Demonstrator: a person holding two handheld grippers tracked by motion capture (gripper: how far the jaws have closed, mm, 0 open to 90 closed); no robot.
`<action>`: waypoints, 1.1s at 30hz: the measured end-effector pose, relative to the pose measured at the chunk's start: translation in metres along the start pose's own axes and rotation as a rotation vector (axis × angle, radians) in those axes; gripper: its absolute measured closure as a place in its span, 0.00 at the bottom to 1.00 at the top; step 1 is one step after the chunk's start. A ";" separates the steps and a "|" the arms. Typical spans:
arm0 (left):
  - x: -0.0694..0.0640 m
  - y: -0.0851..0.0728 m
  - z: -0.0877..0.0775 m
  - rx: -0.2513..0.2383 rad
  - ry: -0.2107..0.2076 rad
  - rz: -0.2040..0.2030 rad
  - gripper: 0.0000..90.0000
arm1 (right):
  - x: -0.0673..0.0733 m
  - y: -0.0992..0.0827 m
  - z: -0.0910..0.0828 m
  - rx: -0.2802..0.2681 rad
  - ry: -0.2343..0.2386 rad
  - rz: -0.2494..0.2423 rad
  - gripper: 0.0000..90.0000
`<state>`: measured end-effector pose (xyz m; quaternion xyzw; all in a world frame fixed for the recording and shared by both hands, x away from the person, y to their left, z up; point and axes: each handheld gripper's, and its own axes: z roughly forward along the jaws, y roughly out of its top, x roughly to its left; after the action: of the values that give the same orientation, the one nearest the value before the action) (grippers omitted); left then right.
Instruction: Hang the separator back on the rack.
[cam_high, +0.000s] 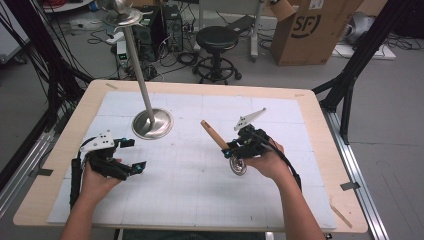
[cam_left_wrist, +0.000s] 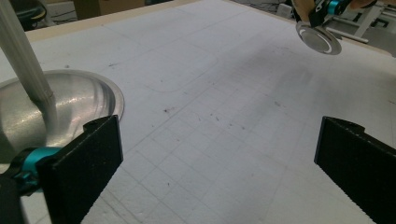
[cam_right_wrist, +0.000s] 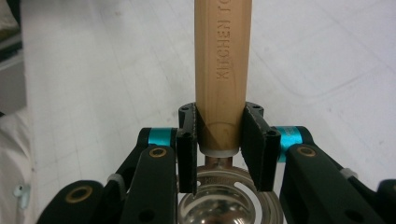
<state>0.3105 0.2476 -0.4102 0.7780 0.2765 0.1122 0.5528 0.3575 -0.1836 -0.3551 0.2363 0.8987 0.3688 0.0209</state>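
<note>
Two grippers are over the white gridded foam sheet (cam_high: 200, 190) that covers the light wooden table (cam_high: 320, 150). The right gripper (cam_high: 231, 150) is closed firmly on a kitchen utensil with a round light wooden handle (cam_right_wrist: 224, 70); its two black pads press the handle from both sides near the lower end, just above a pale collar. The handle carries the stamped letters "KITCHEN" along its length. Under the jaws the utensil ends in a shiny round metal head (cam_right_wrist: 229, 200) with curved slots in it. In the high view the handle rises slanted up and to the left from the gripper, and the metal head (cam_high: 238, 166) hangs below the hand, close over the sheet. In the left gripper view this head (cam_left_wrist: 319, 38) looks like a flat silver disc, far away. The left gripper (cam_high: 134, 155) is wide open and holds nothing. Near it stands a round silver metal base (cam_high: 160, 122) with a thin tilted pole (cam_high: 137, 65).
</note>
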 end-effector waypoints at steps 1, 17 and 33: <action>0.000 0.000 0.000 0.000 0.001 -0.001 0.02 | -0.001 0.002 -0.001 -0.017 -0.002 -0.002 0.77; 0.000 0.000 0.000 0.002 -0.001 -0.001 0.02 | 0.003 0.047 -0.013 -0.121 -0.035 -0.076 0.77; 0.000 0.000 -0.001 -0.004 -0.004 -0.004 0.02 | -0.006 0.091 -0.021 -0.216 0.046 -0.133 0.77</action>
<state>0.3104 0.2486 -0.4096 0.7767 0.2767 0.1103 0.5550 0.3958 -0.1443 -0.2796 0.1640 0.8676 0.4667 0.0504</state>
